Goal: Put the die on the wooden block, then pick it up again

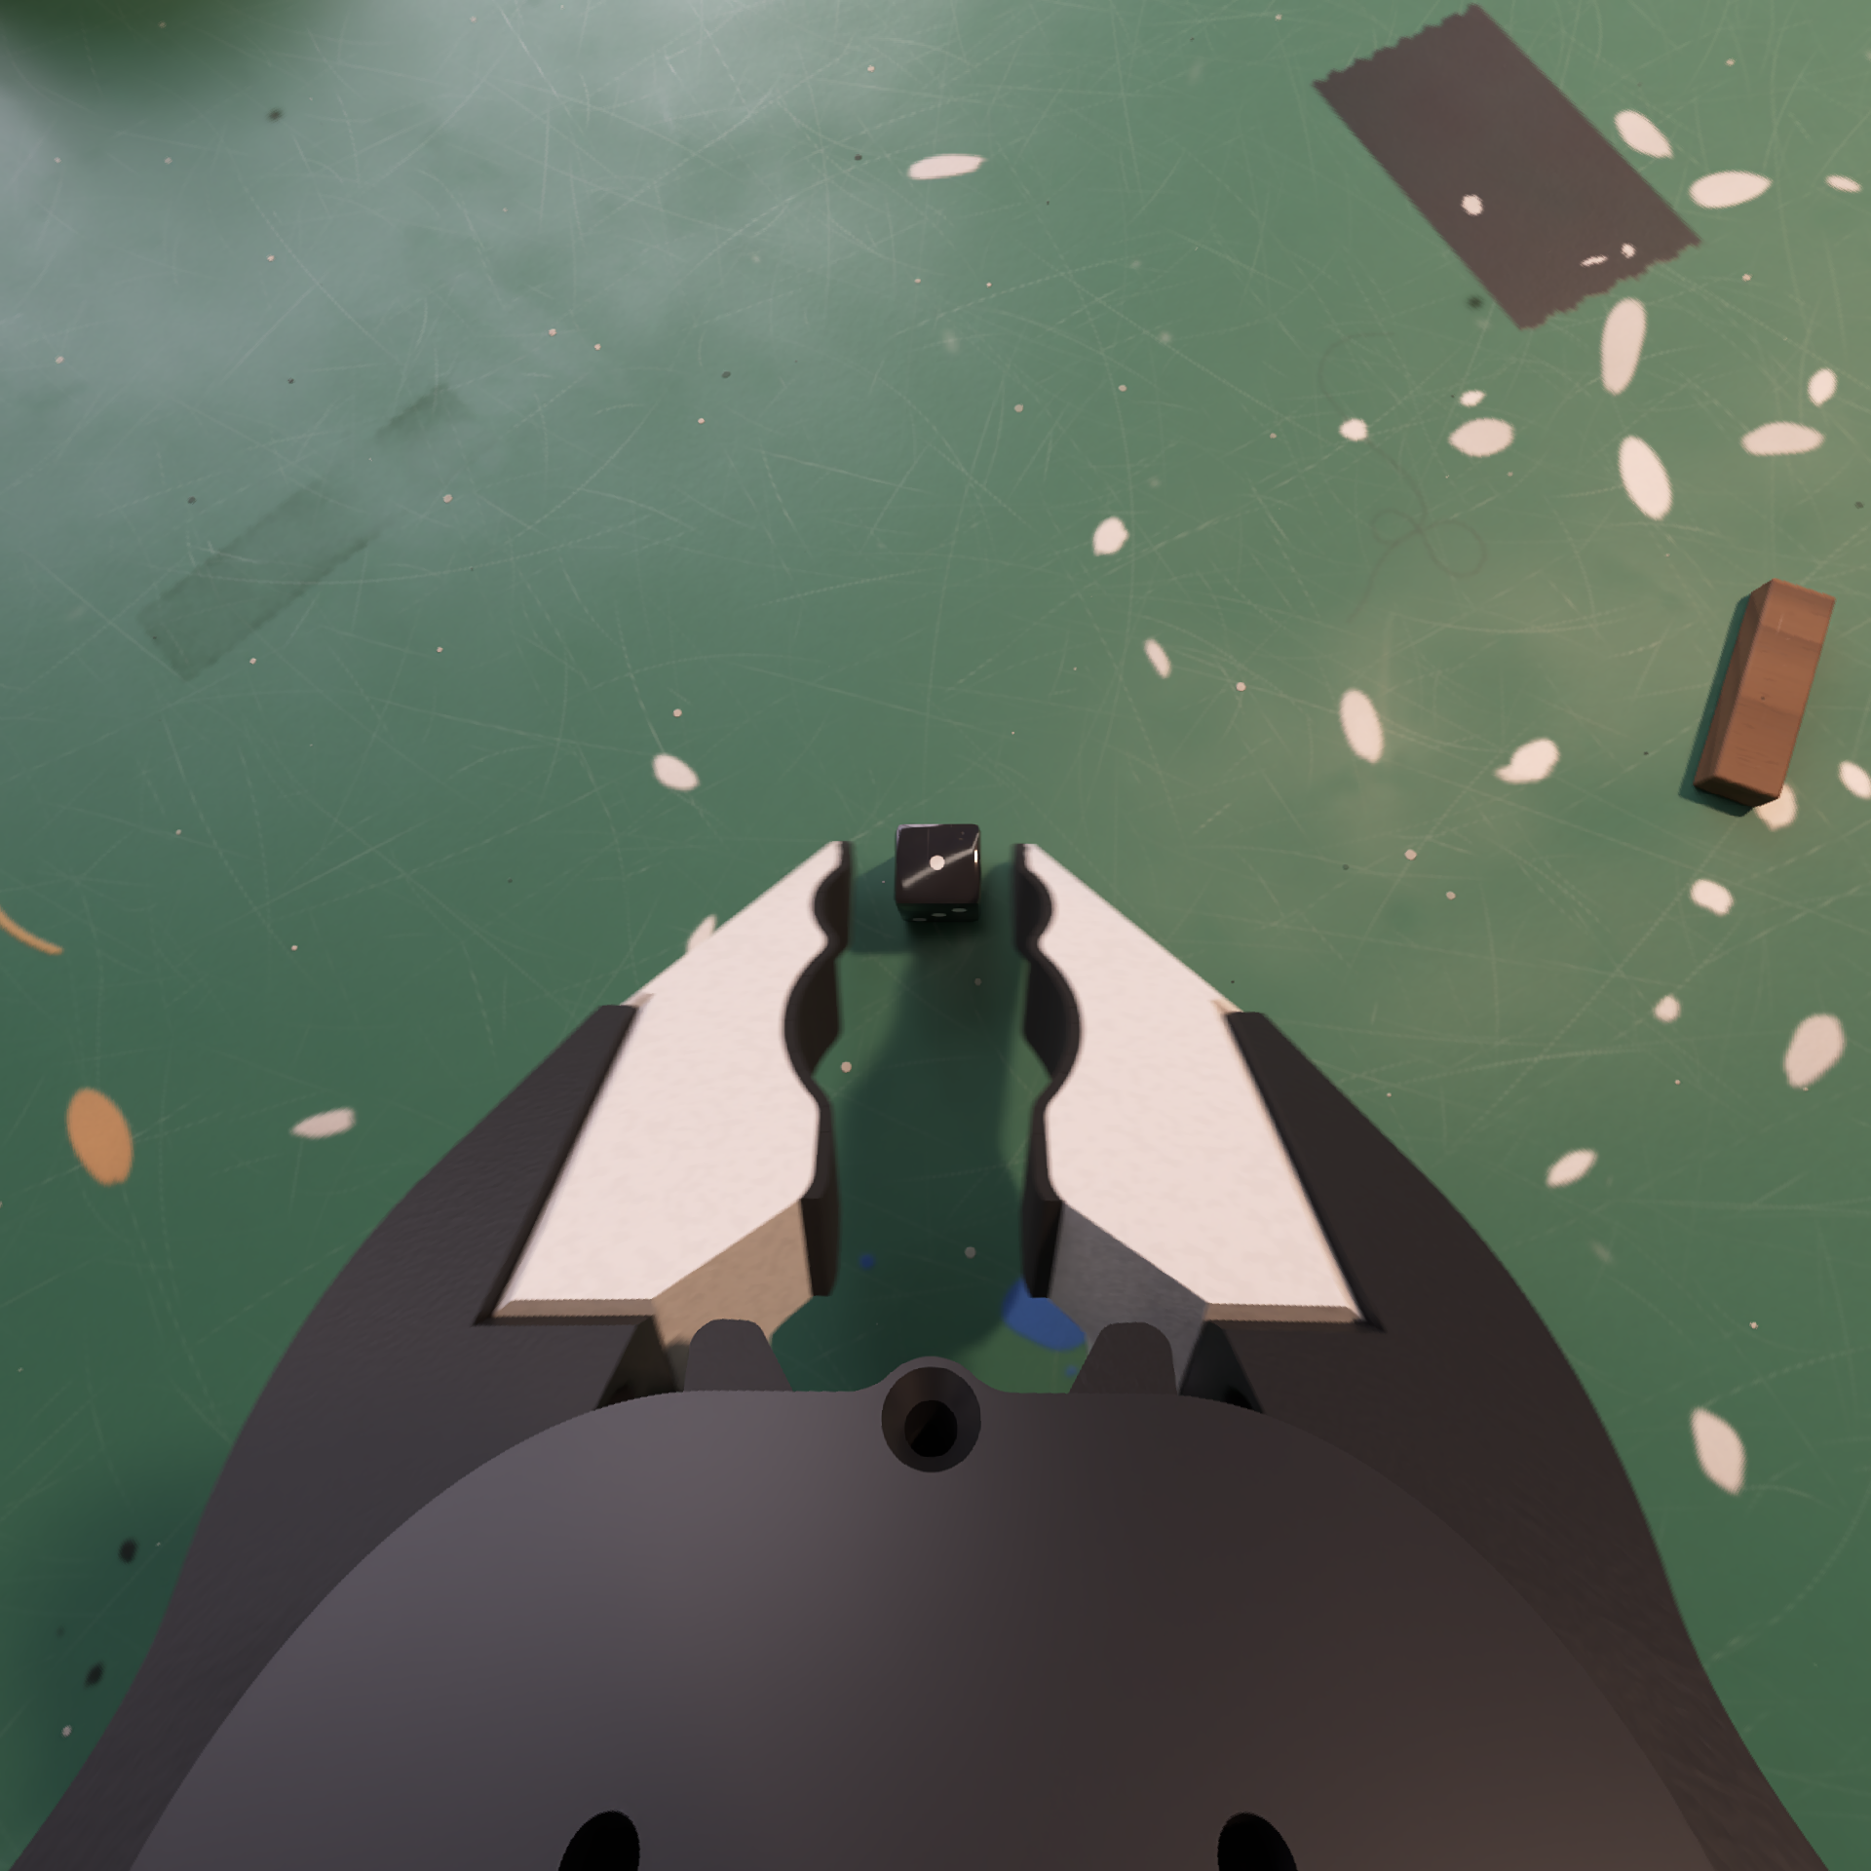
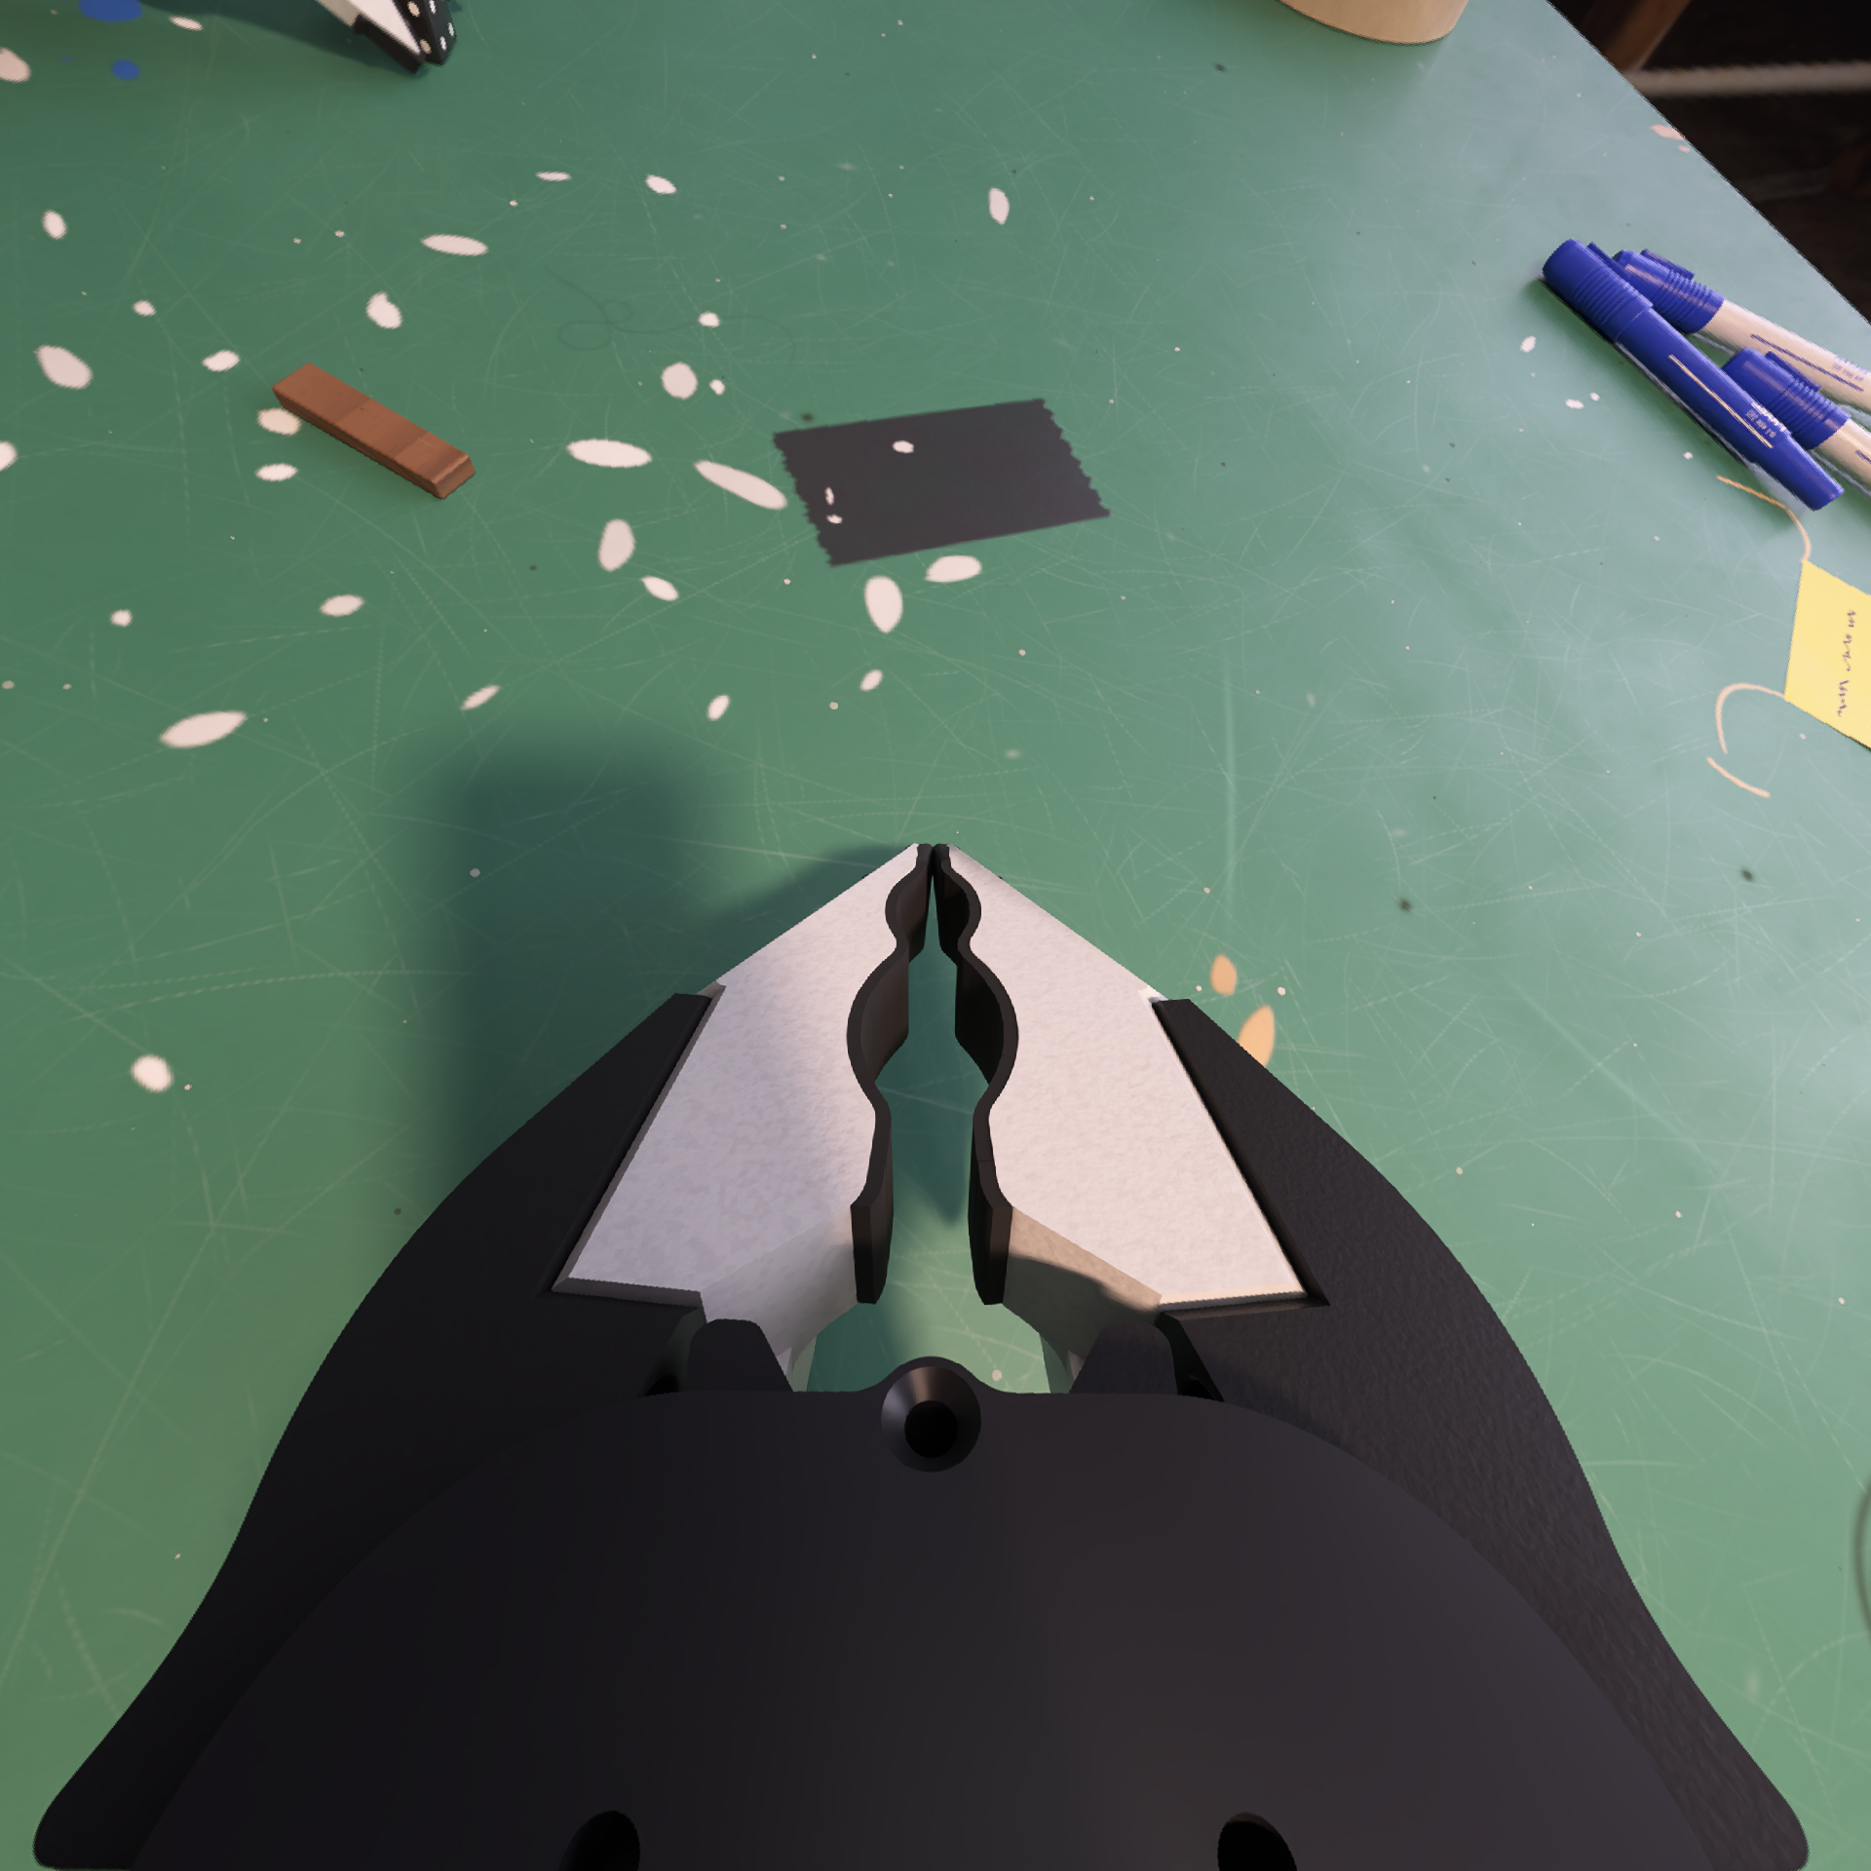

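Observation:
A small black die [image 1: 937, 873] with white pips sits on the green table, right between the tips of my left gripper [image 1: 931, 859]. The left gripper is open, with a narrow gap on each side of the die. The brown wooden block [image 1: 1767, 694] lies flat on the table far to the right of it. In the right wrist view the block [image 2: 373, 430] lies at the upper left, and the left gripper's tips and the die [image 2: 433, 22] show at the top left edge. My right gripper [image 2: 931, 852] is shut and empty above the bare table.
A black tape patch [image 2: 937, 481] lies mid-table, also in the left wrist view [image 1: 1509, 167]. Blue markers [image 2: 1711, 375] and a yellow sticky note [image 2: 1833, 653] lie at the right. A tan round object [image 2: 1367, 15] stands by the far table edge. White paint flecks dot the green table [image 2: 1316, 709].

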